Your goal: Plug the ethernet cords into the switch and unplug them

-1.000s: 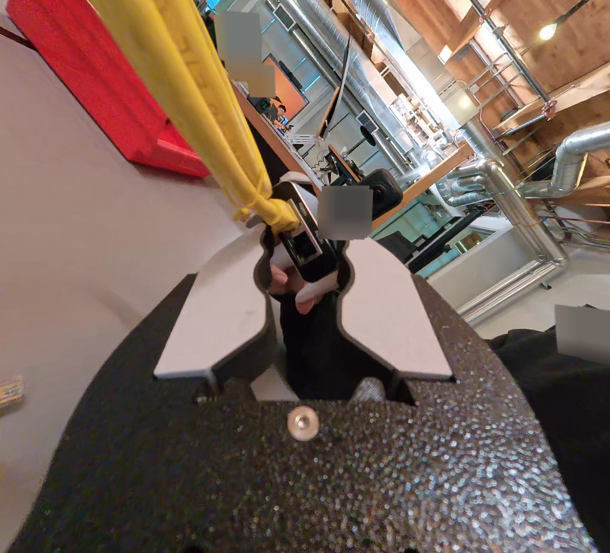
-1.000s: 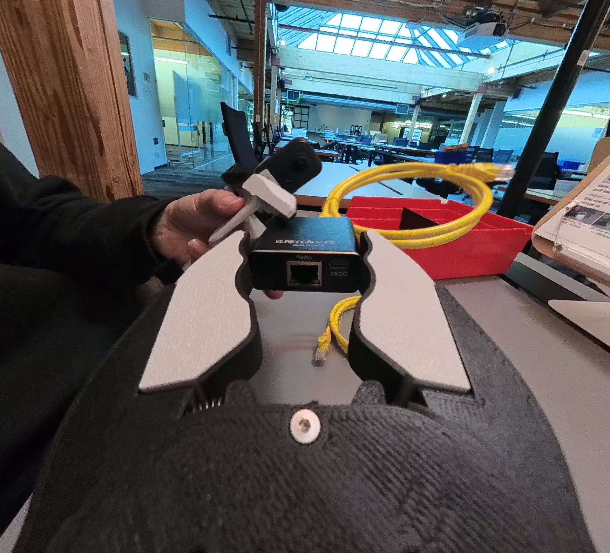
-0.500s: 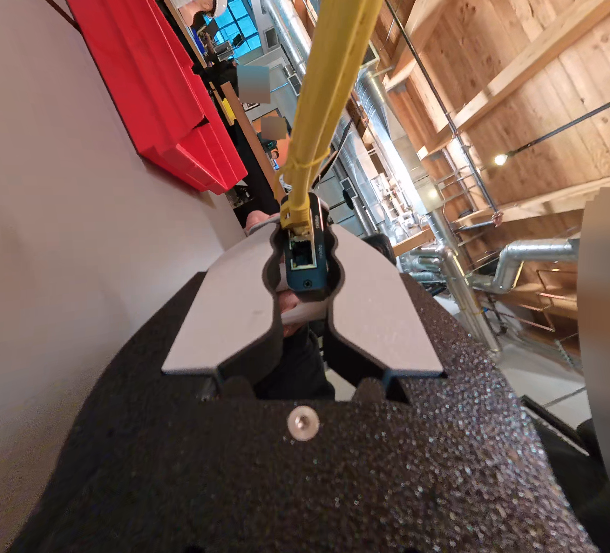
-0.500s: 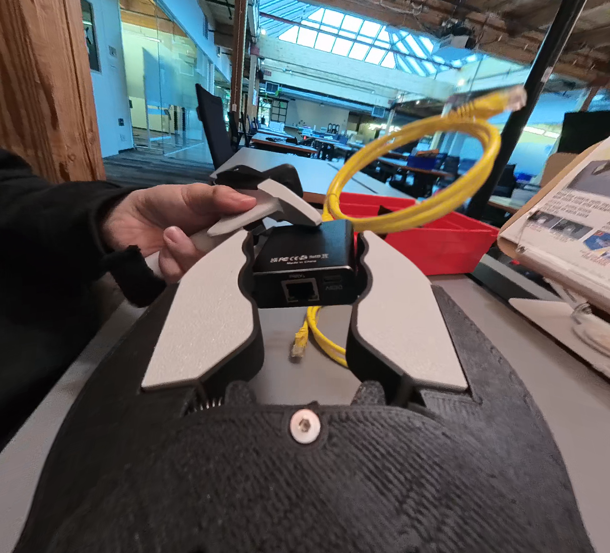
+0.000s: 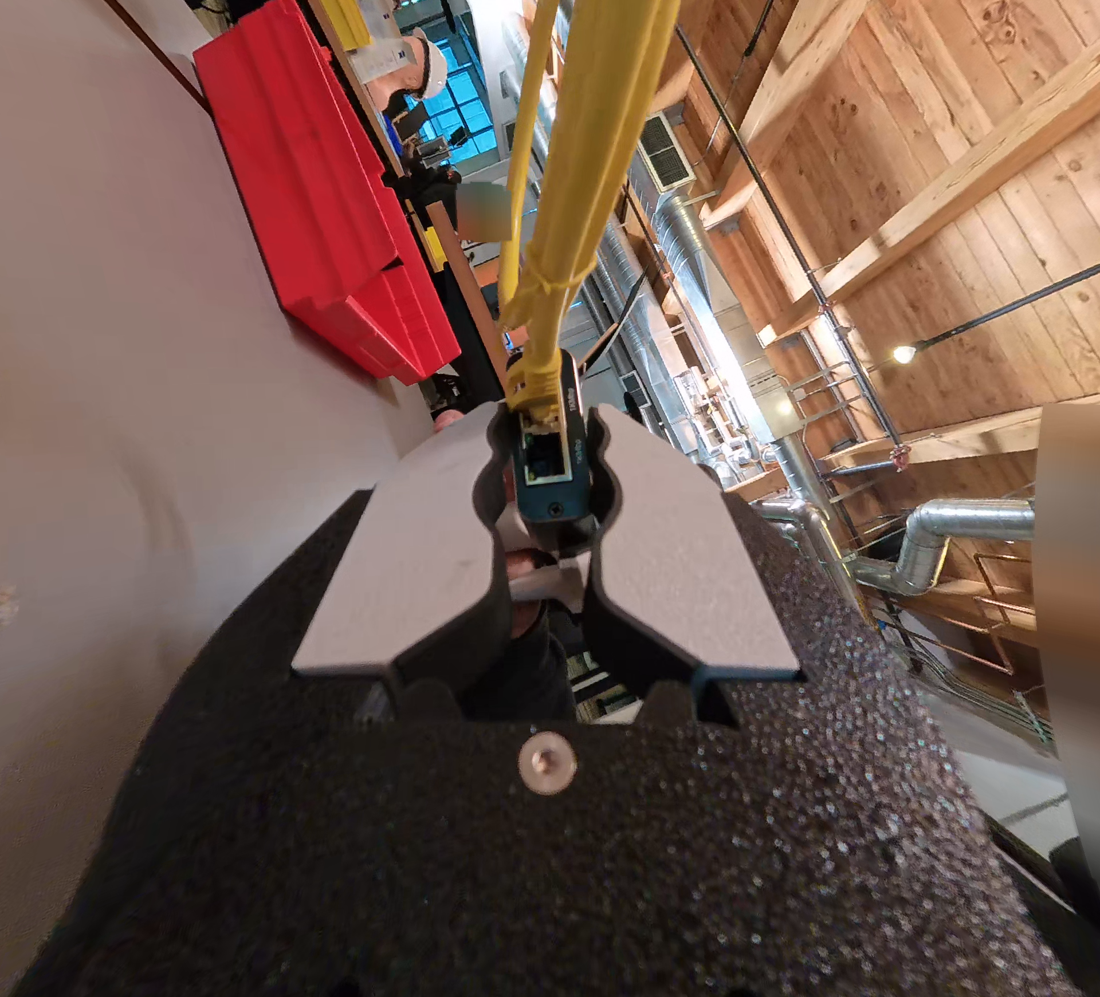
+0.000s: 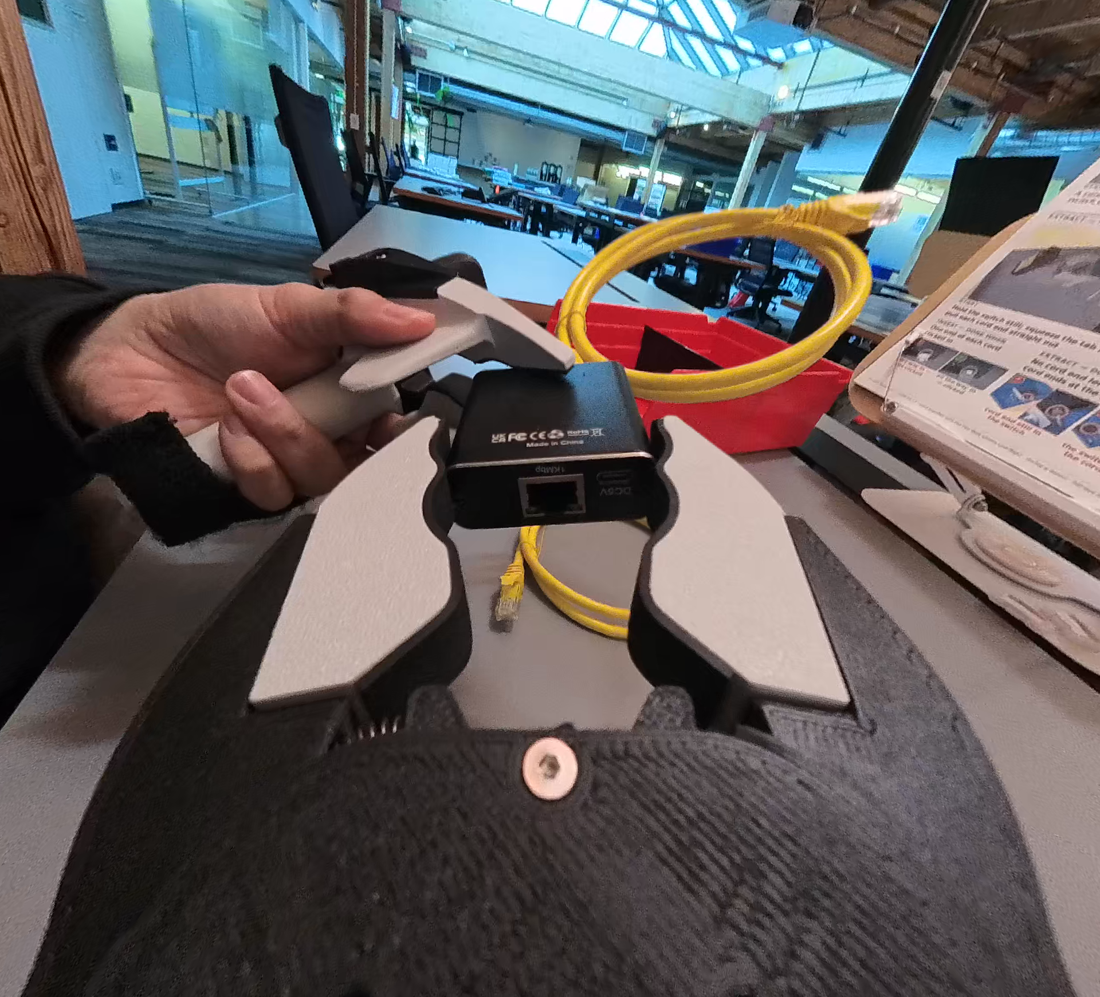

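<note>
A small black switch (image 6: 550,433) is held in the air by both grippers. My right gripper (image 6: 549,433) is shut on its two sides, with an empty port facing the camera. My left gripper (image 5: 544,433) is shut on its top and bottom; one of its grey fingers (image 6: 506,326) lies on the switch top. In the left wrist view the switch (image 5: 550,483) shows one empty port, and a yellow plug (image 5: 538,379) sits in the port beside it. That plug's yellow coiled cord (image 6: 714,314) stands up behind the switch. A second yellow cord (image 6: 565,587) lies on the table below.
A red bin (image 6: 744,403) stands on the grey table (image 6: 893,641) behind the switch and also shows in the left wrist view (image 5: 315,183). An instruction sheet on a stand (image 6: 1012,344) is at the right. A person's hand (image 6: 238,361) holds the left gripper. Both grippers' tips are close together, under 4 cm apart.
The left gripper has turned and squared up on the switch. The coiled cord has swung up to stand more upright. The switch sits a little higher and nearer in the right wrist view.
</note>
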The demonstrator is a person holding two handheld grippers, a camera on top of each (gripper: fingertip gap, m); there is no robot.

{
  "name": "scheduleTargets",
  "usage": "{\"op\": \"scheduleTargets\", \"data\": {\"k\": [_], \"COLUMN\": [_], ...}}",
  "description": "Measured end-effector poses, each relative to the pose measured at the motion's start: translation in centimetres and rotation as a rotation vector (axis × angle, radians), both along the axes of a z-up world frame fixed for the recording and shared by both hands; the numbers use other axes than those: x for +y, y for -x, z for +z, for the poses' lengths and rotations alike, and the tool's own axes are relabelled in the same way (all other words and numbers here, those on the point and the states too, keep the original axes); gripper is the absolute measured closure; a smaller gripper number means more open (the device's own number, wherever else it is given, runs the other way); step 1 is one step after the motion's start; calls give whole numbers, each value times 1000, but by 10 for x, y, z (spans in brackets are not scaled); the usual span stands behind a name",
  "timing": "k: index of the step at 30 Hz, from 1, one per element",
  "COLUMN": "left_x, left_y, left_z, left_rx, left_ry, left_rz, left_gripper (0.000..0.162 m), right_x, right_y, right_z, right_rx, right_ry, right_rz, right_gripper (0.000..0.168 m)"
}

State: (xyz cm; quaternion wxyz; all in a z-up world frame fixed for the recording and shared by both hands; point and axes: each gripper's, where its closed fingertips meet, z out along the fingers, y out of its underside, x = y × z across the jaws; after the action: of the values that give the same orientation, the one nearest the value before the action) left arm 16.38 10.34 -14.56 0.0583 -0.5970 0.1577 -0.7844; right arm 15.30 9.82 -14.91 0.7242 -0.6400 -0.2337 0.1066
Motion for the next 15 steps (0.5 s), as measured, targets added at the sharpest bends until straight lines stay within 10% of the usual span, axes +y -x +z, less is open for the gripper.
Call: {"op": "scheduleTargets", "data": {"k": [15], "left_x": [-5], "left_y": [10], "left_z": [4], "left_rx": [-34], "left_ry": [-230], "left_rz": [-137], "left_gripper": [115], "right_x": [-16], "right_y": [-22], "right_z": [23], "right_rx": [169], "right_ry": [-52], "right_rz": [29], "right_gripper": [104]}}
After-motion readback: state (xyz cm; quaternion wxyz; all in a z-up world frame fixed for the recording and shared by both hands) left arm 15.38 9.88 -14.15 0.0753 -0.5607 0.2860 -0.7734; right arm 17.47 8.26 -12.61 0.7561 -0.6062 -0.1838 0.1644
